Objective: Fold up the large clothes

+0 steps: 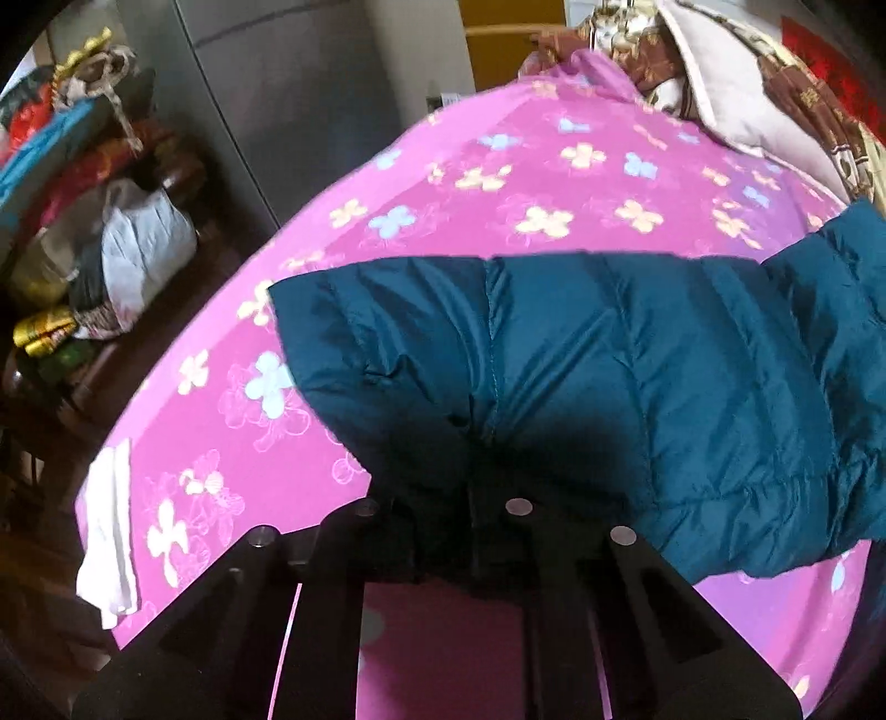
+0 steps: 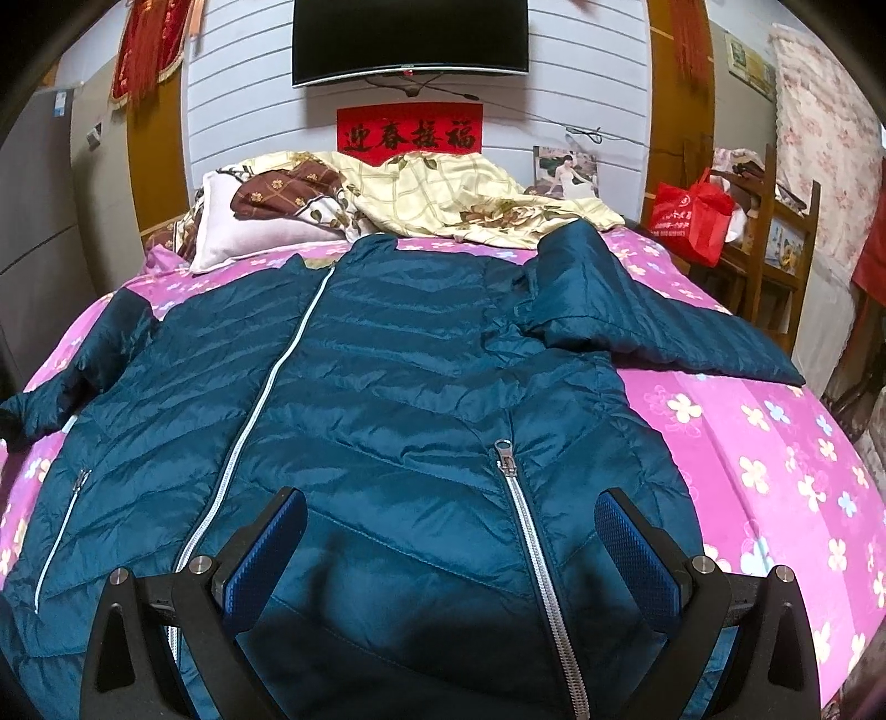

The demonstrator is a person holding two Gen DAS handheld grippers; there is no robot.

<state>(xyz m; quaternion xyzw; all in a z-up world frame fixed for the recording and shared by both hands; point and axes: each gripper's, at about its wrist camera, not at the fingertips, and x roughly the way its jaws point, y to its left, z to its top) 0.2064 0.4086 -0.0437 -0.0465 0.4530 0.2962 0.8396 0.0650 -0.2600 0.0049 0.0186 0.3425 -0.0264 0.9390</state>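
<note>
Left wrist view: the left gripper has its jaws closed on the sleeve of the teal jacket, bunched directly ahead. Right wrist view: the right gripper has its jaws spread wide, empty; the jacket lies flat beneath and ahead of them on the pink bedsheet.

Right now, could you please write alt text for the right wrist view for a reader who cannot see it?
A teal puffer jacket lies zipped and face up on a pink flowered bedsheet, one sleeve spread to the right. The open right gripper hovers above its hem. Beyond are pillows and a wall television.
</note>
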